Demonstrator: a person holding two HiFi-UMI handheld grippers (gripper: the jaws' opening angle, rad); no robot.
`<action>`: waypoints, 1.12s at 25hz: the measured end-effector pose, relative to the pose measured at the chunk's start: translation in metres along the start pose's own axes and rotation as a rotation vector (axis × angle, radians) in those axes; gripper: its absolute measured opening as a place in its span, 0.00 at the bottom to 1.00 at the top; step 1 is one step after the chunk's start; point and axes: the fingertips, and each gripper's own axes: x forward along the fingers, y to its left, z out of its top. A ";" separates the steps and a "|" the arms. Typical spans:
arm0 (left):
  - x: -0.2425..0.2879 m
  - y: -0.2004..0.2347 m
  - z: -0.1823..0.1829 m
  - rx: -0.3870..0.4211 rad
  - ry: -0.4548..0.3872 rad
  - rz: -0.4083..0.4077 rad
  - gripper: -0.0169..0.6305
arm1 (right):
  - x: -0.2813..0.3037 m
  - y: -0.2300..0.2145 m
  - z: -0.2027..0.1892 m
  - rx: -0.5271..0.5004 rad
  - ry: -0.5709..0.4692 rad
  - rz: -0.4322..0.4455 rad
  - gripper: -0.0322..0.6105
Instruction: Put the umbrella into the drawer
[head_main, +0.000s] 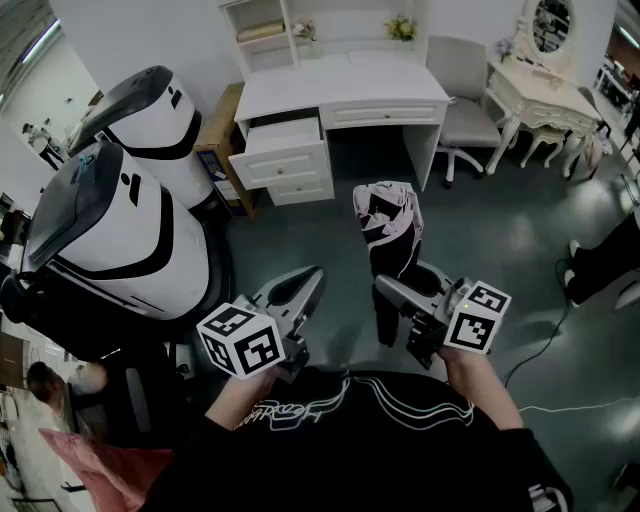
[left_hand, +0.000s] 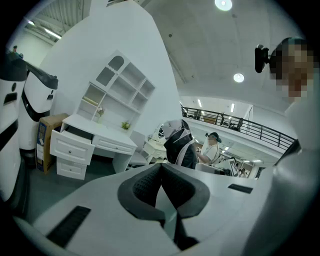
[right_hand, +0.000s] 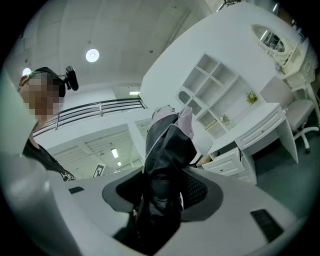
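Observation:
A folded black umbrella with pale pink and white panels (head_main: 388, 225) stands upright between the jaws of my right gripper (head_main: 392, 298), which is shut on its lower part. The right gripper view shows the umbrella (right_hand: 167, 150) rising out of the dark pads (right_hand: 200, 189). My left gripper (head_main: 312, 276) is beside it on the left, shut and holding nothing; its pads (left_hand: 145, 185) meet. The white desk (head_main: 340, 92) stands ahead across the floor, its top left drawer (head_main: 283, 137) pulled open. From the left gripper view the drawer (left_hand: 75, 135) shows far off at the left.
Two large white and black machines (head_main: 120, 230) stand close on the left. A cardboard box (head_main: 220, 150) stands by the desk's left side. A grey chair (head_main: 465, 110) and a white dressing table (head_main: 535, 95) stand at the right. A person's shoes (head_main: 575, 270) and a cable (head_main: 545, 335) are at the right.

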 end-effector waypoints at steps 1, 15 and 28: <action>0.001 0.000 0.000 0.001 0.001 -0.001 0.06 | 0.000 -0.001 -0.001 -0.001 0.000 -0.001 0.39; 0.010 0.017 -0.012 0.010 0.023 0.035 0.06 | 0.002 -0.024 -0.007 -0.016 0.008 0.011 0.39; 0.044 0.146 0.032 -0.056 0.021 0.009 0.06 | 0.116 -0.102 0.000 0.017 0.061 -0.036 0.39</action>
